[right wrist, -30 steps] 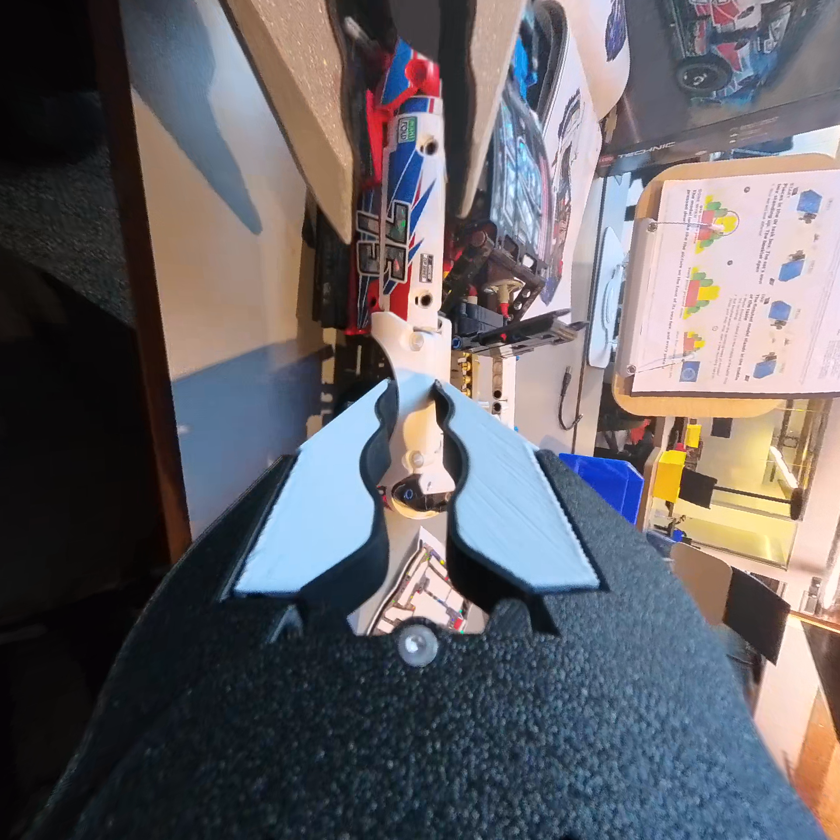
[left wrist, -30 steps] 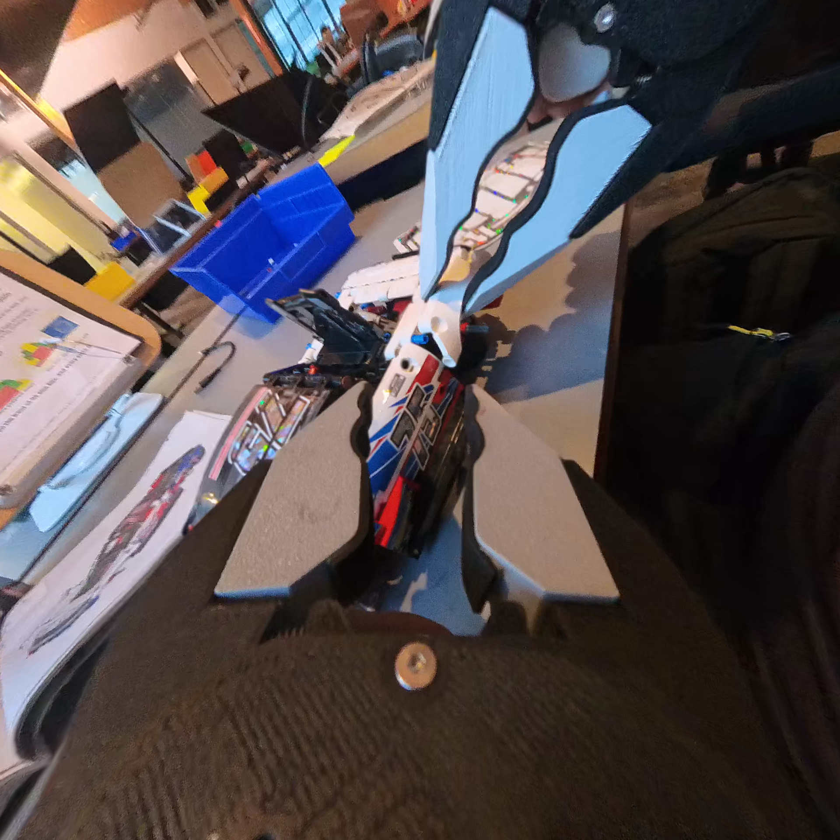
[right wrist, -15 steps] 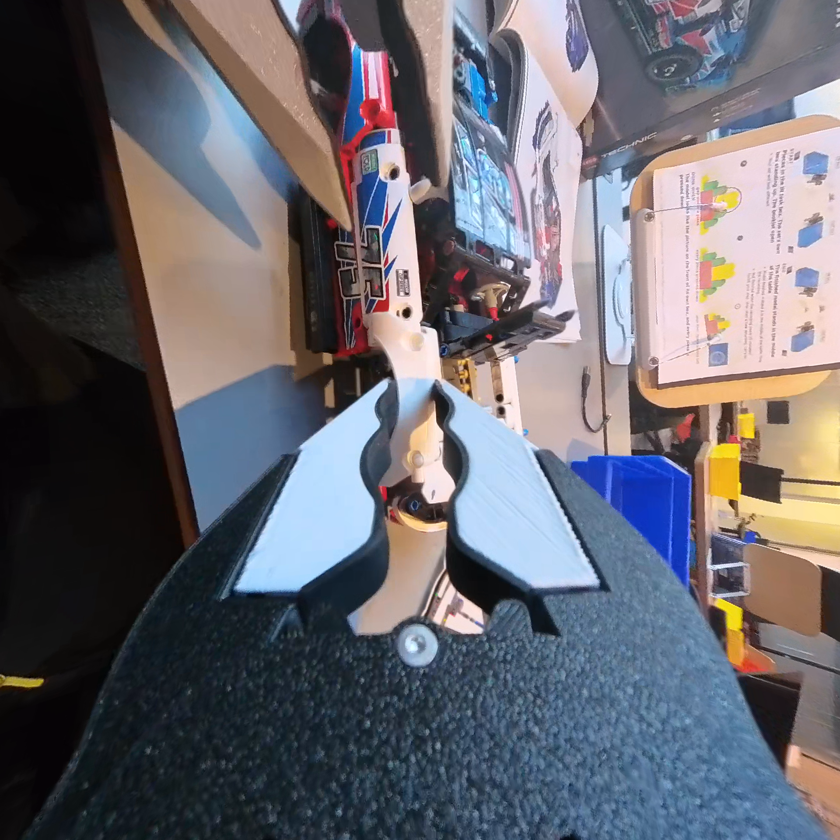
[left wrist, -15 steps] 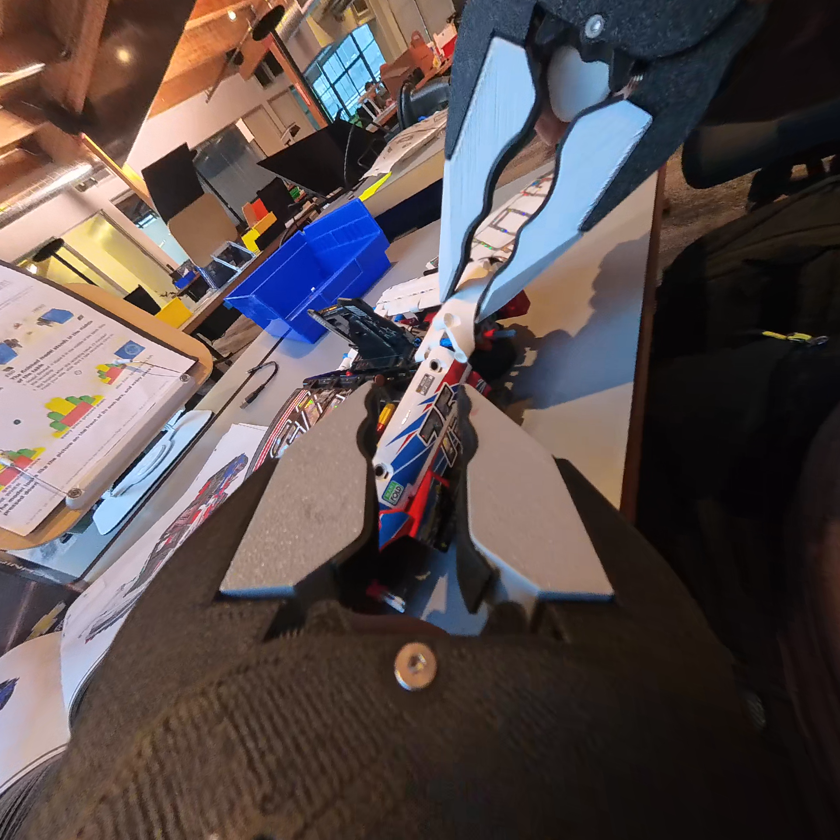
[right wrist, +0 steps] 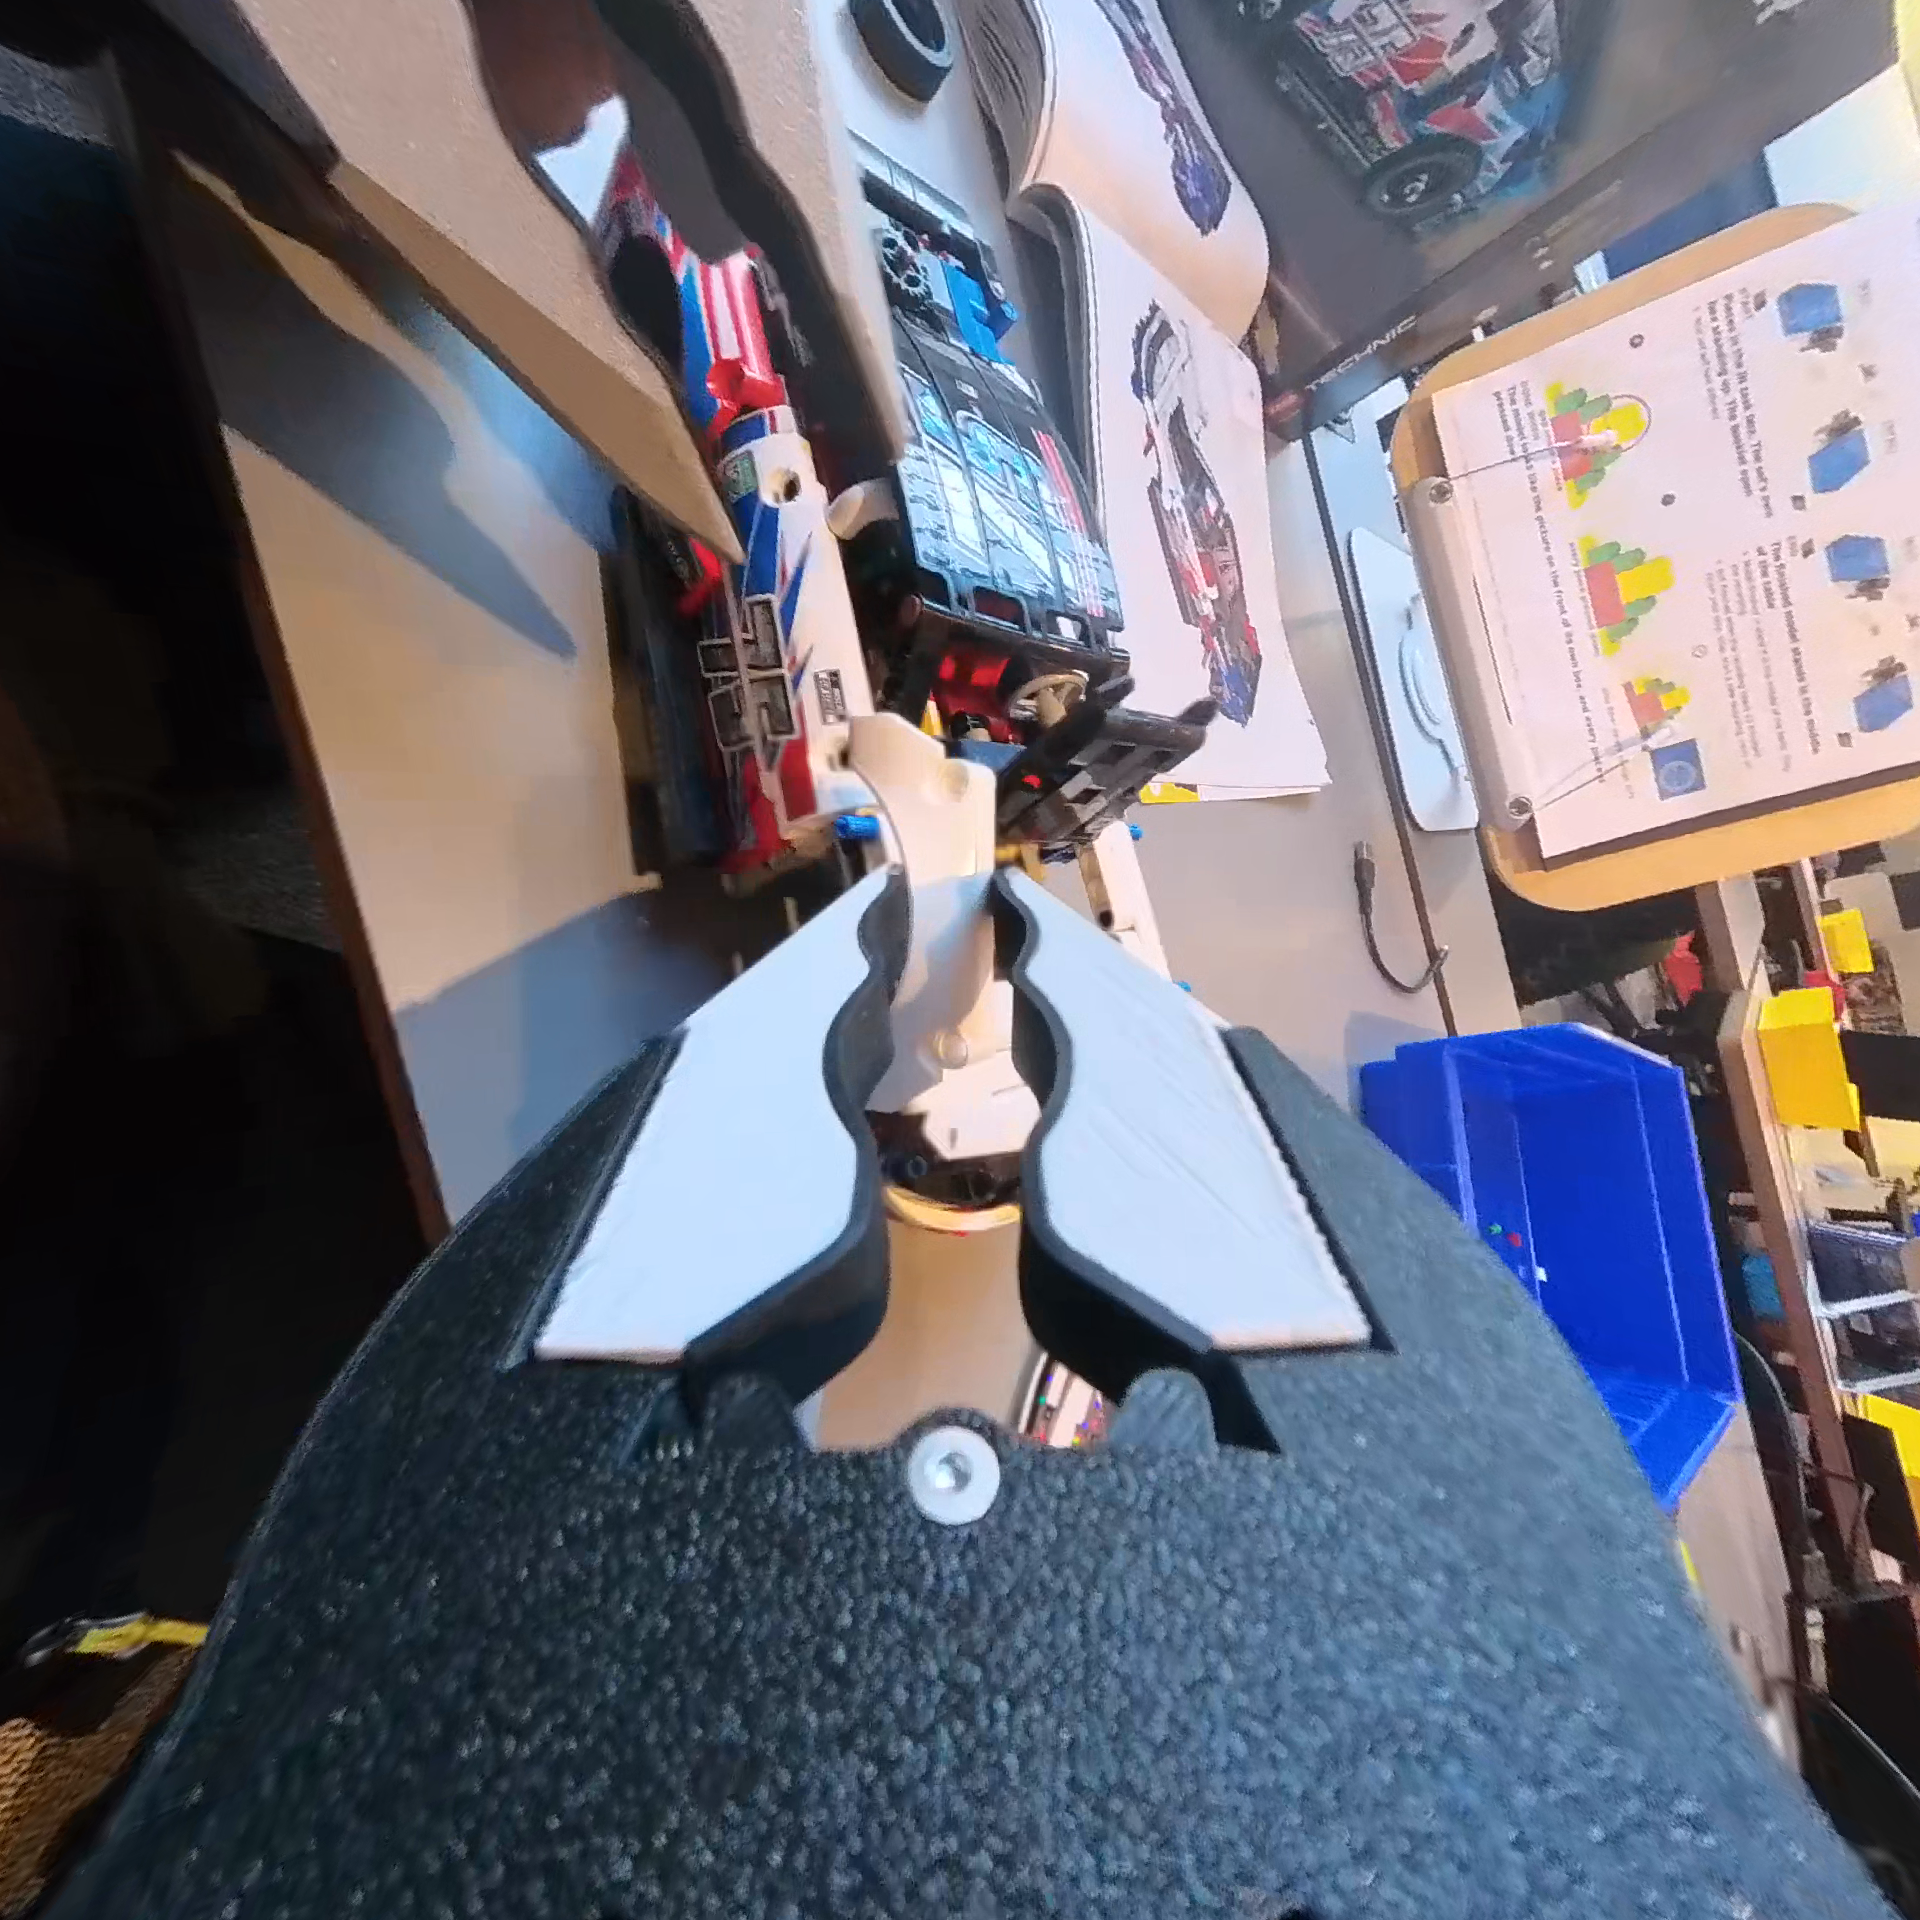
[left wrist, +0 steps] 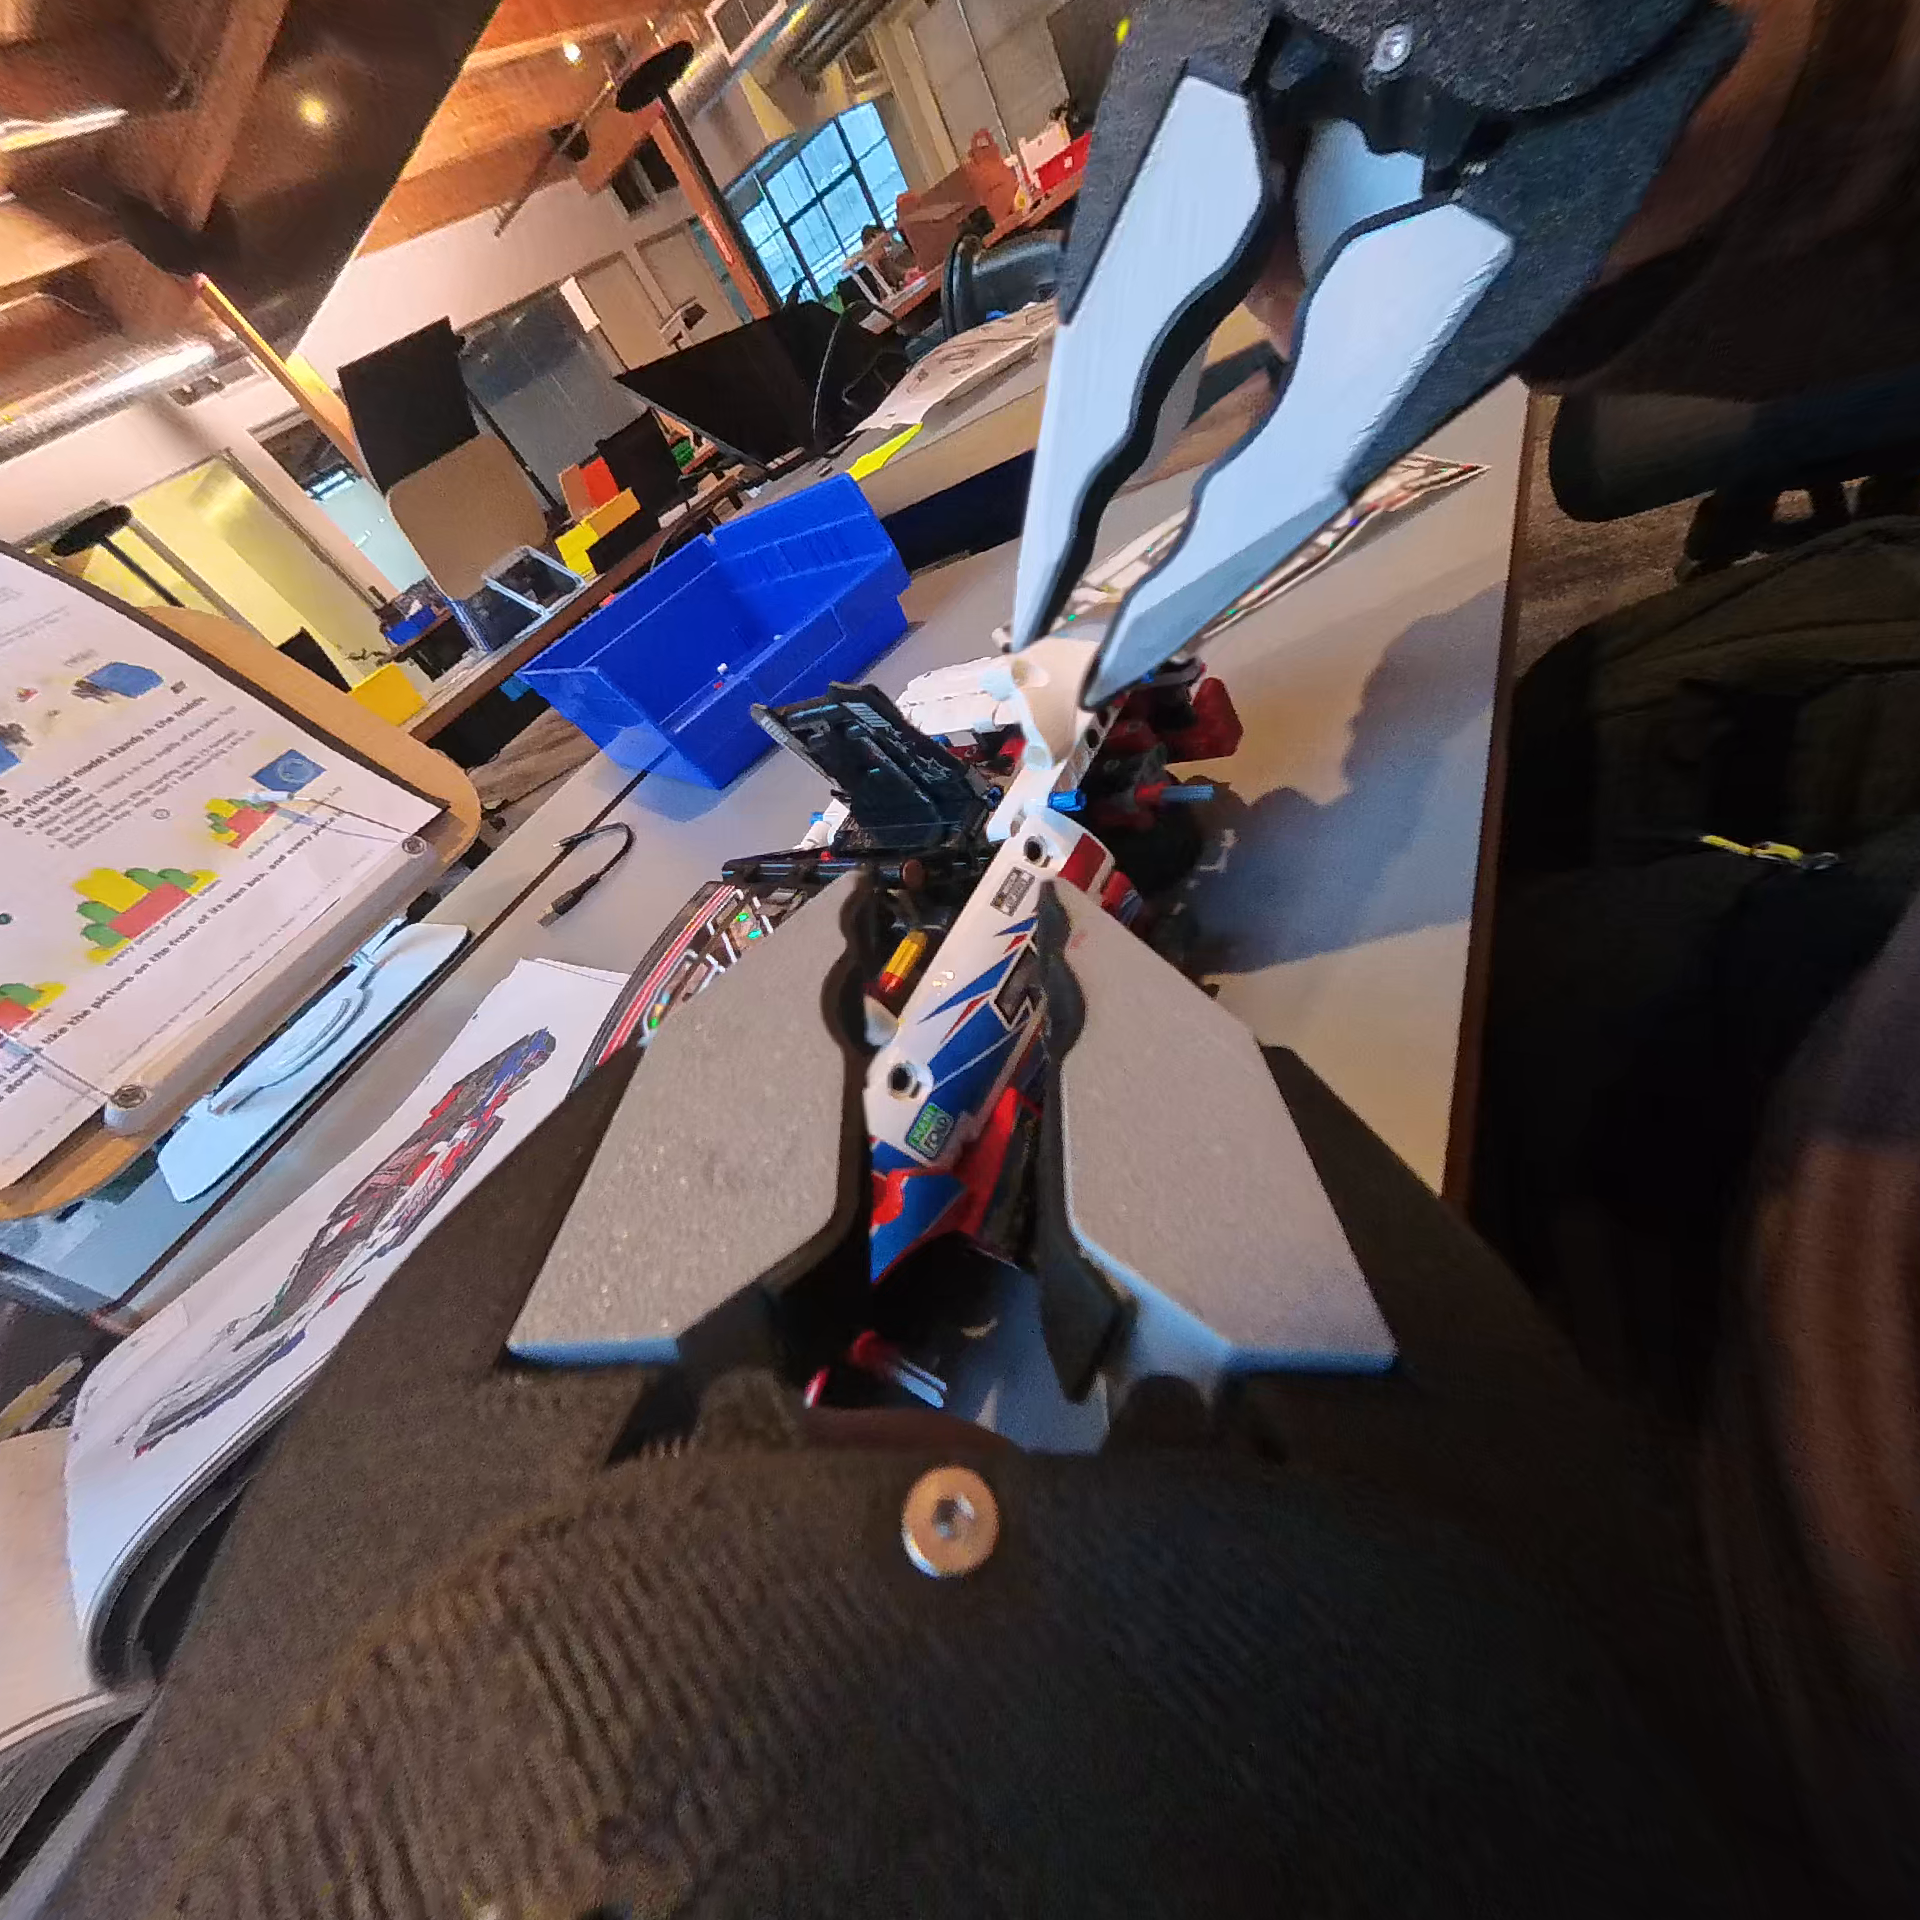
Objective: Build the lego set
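Observation:
A partly built Lego car (left wrist: 977, 1029) with a white, blue and red side panel lies over the grey table (left wrist: 1351, 935). My left gripper (left wrist: 951, 935) is shut on the car's side panel, with the grey pads on both sides. My right gripper (left wrist: 1060, 670), with white fingers, comes in from above and is shut on the white curved piece (right wrist: 935, 821) at the panel's far end. In the right wrist view the right gripper (right wrist: 948, 883) pinches that piece, and the left gripper (right wrist: 800, 488) holds the car (right wrist: 769, 644) beyond it.
A blue bin (left wrist: 727, 644) stands behind the car. An open instruction booklet (left wrist: 343, 1226) and a wooden board with a printed sheet (left wrist: 156, 862) are to the left. The table edge (left wrist: 1475, 831) and a black backpack (left wrist: 1714, 831) are to the right. A loose tyre (right wrist: 904, 42) lies beyond. There is about 7 cm between the tips of the two grippers.
Both grippers have kept their hold. The left view has tilted up and the car panel now sits deeper between the grey pads. The right view has swung, showing more bin and booklet.

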Demonstrator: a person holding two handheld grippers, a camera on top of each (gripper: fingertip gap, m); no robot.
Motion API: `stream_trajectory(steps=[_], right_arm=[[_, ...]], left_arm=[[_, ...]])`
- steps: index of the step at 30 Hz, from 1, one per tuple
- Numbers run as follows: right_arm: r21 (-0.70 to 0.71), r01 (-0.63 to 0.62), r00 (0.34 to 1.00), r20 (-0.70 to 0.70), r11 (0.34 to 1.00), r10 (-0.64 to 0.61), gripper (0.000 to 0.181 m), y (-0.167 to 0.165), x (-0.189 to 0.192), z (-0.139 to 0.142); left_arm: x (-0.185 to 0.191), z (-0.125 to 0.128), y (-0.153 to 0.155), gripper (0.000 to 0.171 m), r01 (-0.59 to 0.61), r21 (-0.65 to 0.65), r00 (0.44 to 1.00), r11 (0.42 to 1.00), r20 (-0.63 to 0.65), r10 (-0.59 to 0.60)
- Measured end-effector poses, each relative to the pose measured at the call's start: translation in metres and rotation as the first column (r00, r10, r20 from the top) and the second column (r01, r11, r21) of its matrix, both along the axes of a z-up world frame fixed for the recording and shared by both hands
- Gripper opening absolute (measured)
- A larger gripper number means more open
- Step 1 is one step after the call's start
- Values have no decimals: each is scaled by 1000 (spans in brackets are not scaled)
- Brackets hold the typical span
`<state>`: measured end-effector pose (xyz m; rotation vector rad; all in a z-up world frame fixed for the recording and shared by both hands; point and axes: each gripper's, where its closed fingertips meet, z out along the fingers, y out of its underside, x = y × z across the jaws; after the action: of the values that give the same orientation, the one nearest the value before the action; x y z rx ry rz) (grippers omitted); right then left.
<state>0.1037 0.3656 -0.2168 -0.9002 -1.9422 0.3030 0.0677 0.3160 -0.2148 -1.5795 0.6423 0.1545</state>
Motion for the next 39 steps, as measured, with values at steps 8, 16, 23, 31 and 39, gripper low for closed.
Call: stream_trajectory(steps=[8, 16, 23, 31, 39], right_arm=[[-393, -2, 993, 107, 919, 48, 16, -17, 6, 2], [-361, 47, 998, -10, 931, -55, 16, 14, 5, 28], [-561, -35, 952, -270, 827, -143, 16, 69, -5, 78], [-682, -104, 939, -308, 724, -155, 16, 122, -71, 87], [-664, -168, 933, -345, 729, -99, 16, 146, -119, 85]], left_arm=[[19, 2, -1, 29, 13, 71, 995, 997, -104, -5], [-24, 51, -14, 25, -85, 154, 991, 984, -87, 100], [-185, 66, -16, 32, -300, 45, 930, 953, 237, 281], [-242, 11, 6, 29, -364, -45, 914, 931, 175, 366], [-257, 10, 4, 25, -395, -84, 869, 915, 288, 402]])
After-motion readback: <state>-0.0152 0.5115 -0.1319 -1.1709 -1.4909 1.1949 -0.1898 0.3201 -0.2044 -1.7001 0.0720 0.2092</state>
